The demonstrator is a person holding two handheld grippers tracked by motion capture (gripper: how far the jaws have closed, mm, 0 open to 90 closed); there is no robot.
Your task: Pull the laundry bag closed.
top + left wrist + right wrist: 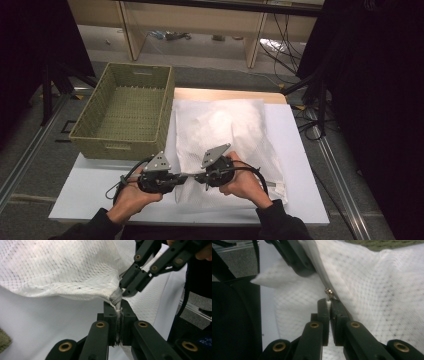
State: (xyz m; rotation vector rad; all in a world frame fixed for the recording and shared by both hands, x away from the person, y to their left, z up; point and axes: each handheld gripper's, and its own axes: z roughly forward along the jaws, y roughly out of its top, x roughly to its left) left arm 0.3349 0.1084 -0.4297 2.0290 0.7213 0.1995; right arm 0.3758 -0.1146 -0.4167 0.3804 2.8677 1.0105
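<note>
- We counted two grippers: the left gripper [181, 176] and the right gripper [199, 176], tips almost meeting just in from the middle of the table's near edge.
- In the left gripper view, the left gripper [119, 315] had its jaws pressed together on a bunched grey-white end of the bag's seam, the fabric running down between the pads.
- In the right gripper view, the right gripper [329, 308] was pinched shut on a small white tab beside the metal zipper pull [328, 291].
- We saw one white mesh laundry bag [225, 135], lying flat from the grippers back toward the table's far edge, its near left edge lifted into both grips.
- One white table [95, 195] carried everything.
- One empty woven basket [125, 112] sat at the table's far left corner, just beside the bag.
- Two hands held the grippers: the left hand [131, 196] and the right hand [246, 184].
</note>
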